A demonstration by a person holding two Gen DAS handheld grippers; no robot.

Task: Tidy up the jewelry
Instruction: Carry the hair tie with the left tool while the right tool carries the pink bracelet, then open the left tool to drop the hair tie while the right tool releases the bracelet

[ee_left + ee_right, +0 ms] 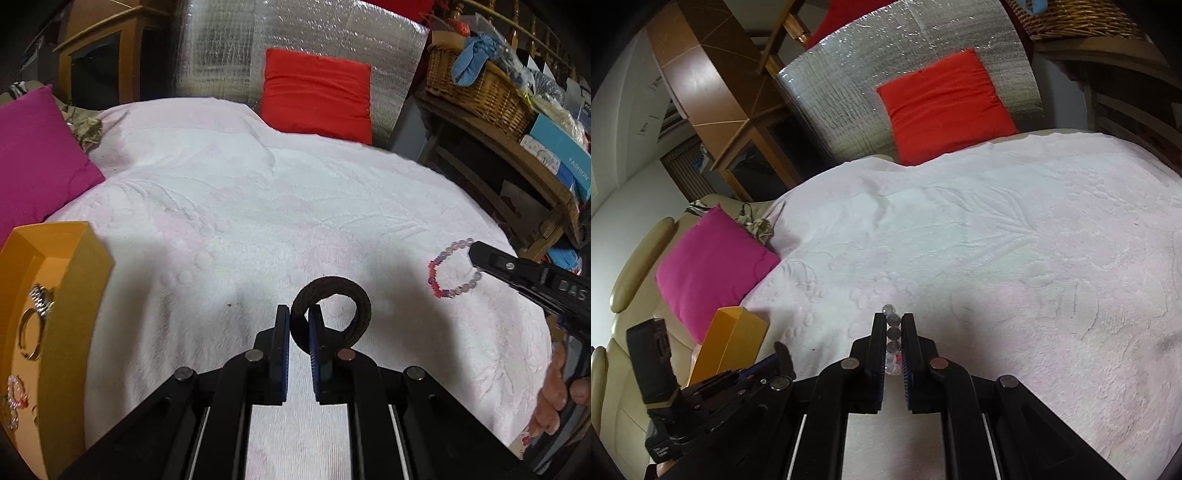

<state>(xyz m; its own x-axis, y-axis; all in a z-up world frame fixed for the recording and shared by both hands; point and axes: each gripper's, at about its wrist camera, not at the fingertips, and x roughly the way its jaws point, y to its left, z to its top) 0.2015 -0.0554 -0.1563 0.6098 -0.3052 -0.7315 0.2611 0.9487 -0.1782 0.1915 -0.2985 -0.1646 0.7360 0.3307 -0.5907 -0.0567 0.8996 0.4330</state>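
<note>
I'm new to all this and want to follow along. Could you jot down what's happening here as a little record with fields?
Setting: white bedspread
Left hand-held gripper: shut on dark ring-shaped band
Right hand-held gripper: shut on beaded bracelet
Container: orange box at the left, already holding a gold bangle and other pieces
Background: magenta cushion, red cushion, wicker basket
</note>
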